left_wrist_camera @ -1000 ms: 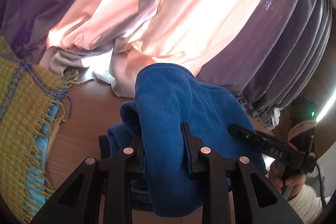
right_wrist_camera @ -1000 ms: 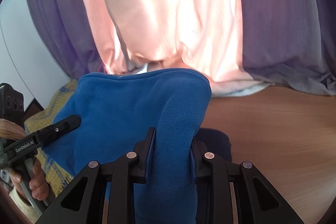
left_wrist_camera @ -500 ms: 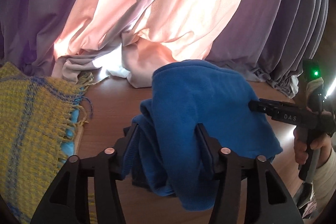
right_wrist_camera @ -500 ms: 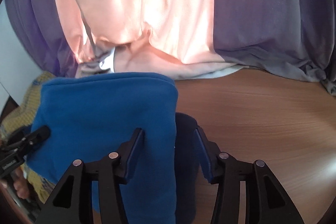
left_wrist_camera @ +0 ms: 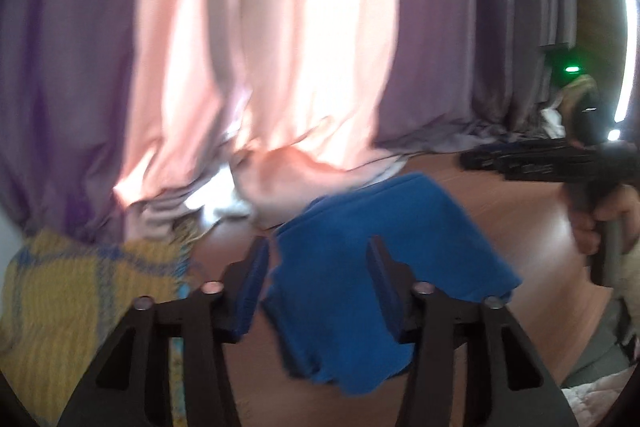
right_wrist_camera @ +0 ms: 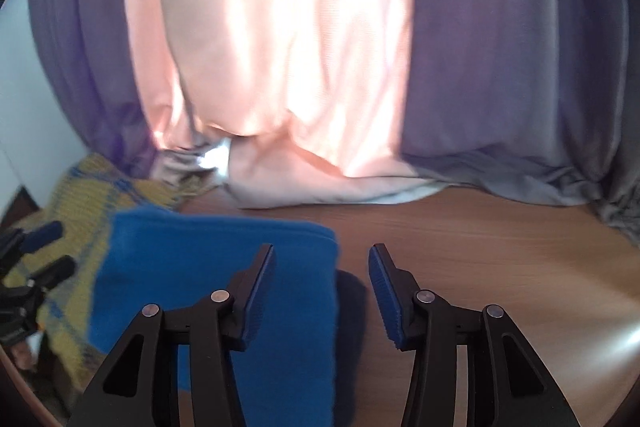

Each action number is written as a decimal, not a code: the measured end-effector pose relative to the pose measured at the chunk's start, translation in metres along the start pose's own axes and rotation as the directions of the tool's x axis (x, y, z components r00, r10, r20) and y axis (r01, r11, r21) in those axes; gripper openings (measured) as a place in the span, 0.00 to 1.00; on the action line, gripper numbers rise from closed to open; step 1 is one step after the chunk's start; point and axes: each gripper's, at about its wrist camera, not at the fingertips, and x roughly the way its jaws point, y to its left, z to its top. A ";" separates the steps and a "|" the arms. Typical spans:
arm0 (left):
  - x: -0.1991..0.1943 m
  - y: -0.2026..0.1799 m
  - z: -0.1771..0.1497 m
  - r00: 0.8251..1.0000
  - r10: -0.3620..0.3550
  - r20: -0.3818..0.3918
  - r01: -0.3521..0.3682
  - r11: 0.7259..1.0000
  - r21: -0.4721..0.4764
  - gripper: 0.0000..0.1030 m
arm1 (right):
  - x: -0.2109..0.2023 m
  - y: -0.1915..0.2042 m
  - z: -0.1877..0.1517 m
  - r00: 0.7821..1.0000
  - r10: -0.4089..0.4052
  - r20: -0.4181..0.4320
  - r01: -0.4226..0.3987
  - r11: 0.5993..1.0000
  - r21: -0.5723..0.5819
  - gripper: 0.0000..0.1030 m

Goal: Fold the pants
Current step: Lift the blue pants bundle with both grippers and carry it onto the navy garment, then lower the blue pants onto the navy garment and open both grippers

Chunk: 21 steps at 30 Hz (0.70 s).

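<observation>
The blue pants (left_wrist_camera: 372, 255) lie folded in a compact bundle on the wooden table (left_wrist_camera: 532, 219). My left gripper (left_wrist_camera: 316, 259) is open, its fingers on either side of the bundle's near edge, a little above it. In the right wrist view the pants (right_wrist_camera: 208, 267) lie at lower left. My right gripper (right_wrist_camera: 322, 267) is open and empty, its left finger over the bundle's right edge and its right finger over bare table (right_wrist_camera: 480, 239). The right gripper (left_wrist_camera: 520, 159) also shows in the left wrist view, at the right. Both views are blurred.
A yellow and blue woven blanket (left_wrist_camera: 80, 291) lies on the table left of the pants, also seen in the right wrist view (right_wrist_camera: 92, 203). Pink and purple curtains (left_wrist_camera: 280, 47) hang along the table's far edge. The person's hand (left_wrist_camera: 600, 215) is at the right.
Both grippers opened and let go of the pants, which dropped into a folded bundle on the table. Both grippers pulled back and rose; the right one moved off to the right.
</observation>
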 end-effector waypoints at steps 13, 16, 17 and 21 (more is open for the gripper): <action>0.088 0.038 -0.010 0.986 -0.090 -0.142 0.068 0.987 -0.149 0.29 | 0.078 -0.015 0.001 0.974 0.143 -0.176 -0.123 0.986 0.116 0.26; 0.098 0.043 -0.019 0.984 -0.083 -0.156 0.058 0.986 -0.155 0.29 | 0.084 -0.010 0.003 0.974 0.129 -0.188 -0.114 0.989 0.090 0.26; 0.100 0.046 -0.020 0.984 -0.087 -0.158 0.061 0.984 -0.165 0.29 | 0.087 -0.006 0.003 0.974 0.120 -0.195 -0.108 0.992 0.071 0.26; 0.103 0.048 -0.028 0.983 -0.086 -0.162 0.060 0.986 -0.157 0.29 | 0.096 -0.006 0.006 0.970 0.118 -0.211 -0.105 0.992 0.070 0.26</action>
